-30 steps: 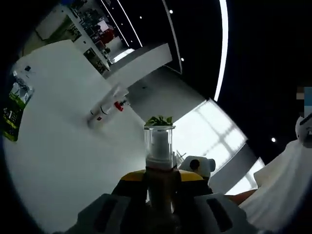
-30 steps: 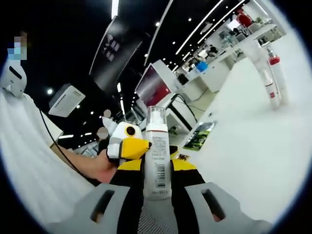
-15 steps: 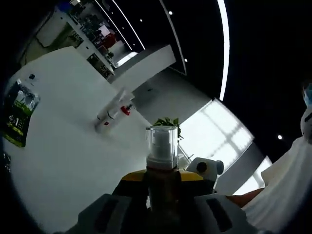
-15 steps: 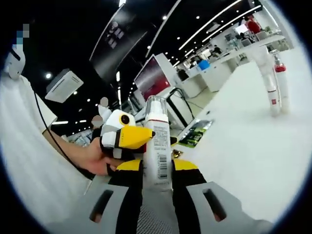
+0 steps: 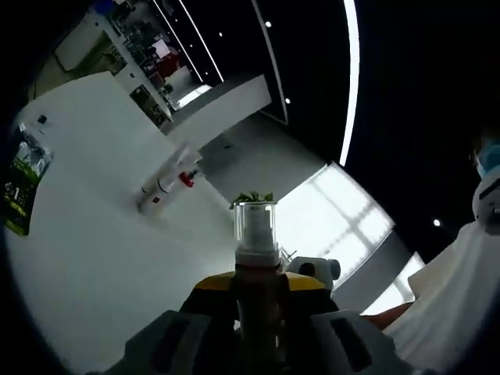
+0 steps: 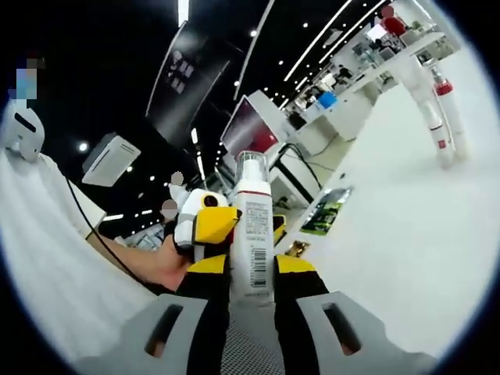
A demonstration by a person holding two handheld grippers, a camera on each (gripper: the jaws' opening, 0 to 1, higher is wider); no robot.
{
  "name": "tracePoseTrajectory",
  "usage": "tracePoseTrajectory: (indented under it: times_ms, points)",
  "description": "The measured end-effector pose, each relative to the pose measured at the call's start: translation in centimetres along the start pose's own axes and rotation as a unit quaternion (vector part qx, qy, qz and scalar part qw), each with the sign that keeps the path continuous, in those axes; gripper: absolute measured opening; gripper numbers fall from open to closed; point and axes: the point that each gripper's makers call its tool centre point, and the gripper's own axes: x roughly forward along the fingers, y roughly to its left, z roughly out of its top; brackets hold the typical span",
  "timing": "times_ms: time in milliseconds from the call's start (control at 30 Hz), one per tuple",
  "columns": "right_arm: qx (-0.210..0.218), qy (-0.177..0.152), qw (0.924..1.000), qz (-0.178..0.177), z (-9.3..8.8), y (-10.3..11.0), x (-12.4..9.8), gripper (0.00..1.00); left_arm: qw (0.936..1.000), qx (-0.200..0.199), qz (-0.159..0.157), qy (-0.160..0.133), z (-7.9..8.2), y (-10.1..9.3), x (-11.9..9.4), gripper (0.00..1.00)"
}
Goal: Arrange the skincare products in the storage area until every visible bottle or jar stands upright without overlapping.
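1. Along the left gripper view's six o'clock edge, the left gripper [image 5: 256, 312] is clamped on a dark amber bottle with a clear cylindrical cap [image 5: 255, 234], its jaws pressed to the bottle's sides. The bottle is carried clear of the white tabletop [image 5: 94, 234].
2. Toward ten o'clock in that view, two slim white tubes with red collars [image 5: 166, 181] stand touching or just beside each other on the tabletop. They look upright relative to the surface, so that part seems done.
3. At nine o'clock a flat green printed packet [image 5: 22, 180] lies near the table's edge, well apart from the tubes.
4. Low at six o'clock in the right gripper view, the right gripper [image 6: 251, 289] is closed around a white pump bottle with a barcode label and clear cap [image 6: 251, 234], also held off the tabletop.
5. At one to two o'clock the same pair of tubes stands on the tabletop, while the green packet sits near centre.
6. By my judgement, two bottles remain to be set down upright, apart from each other and from the tubes.
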Motion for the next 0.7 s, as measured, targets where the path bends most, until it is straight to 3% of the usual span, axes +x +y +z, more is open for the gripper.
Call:
tracePoseTrajectory:
  times_ms: [167, 333, 500, 700]
  points:
    - [0.003, -0.004, 1.0000, 0.006, 0.2, 0.3, 0.0, 0.18, 0.9993, 0.016, -0.006, 0.032, -1.2, -0.3, 0.4, 0.23]
    - [-0.004, -0.002, 1.0000, 0.007, -0.1, 0.4, 0.2, 0.19, 0.9993, 0.023, -0.007, 0.030, -1.0, -0.4, 0.2, 0.23]
    - [-0.053, 0.005, 0.9985, -0.017, -0.2, -0.3, 0.4, 0.20, 0.9981, 0.051, 0.014, 0.031, -1.0, 0.3, 0.1, 0.23]
    - [-0.078, 0.018, 0.9961, -0.037, -0.6, -1.0, 0.5, 0.21, 0.9945, 0.088, 0.043, 0.035, -1.1, 1.1, 0.0, 0.22]
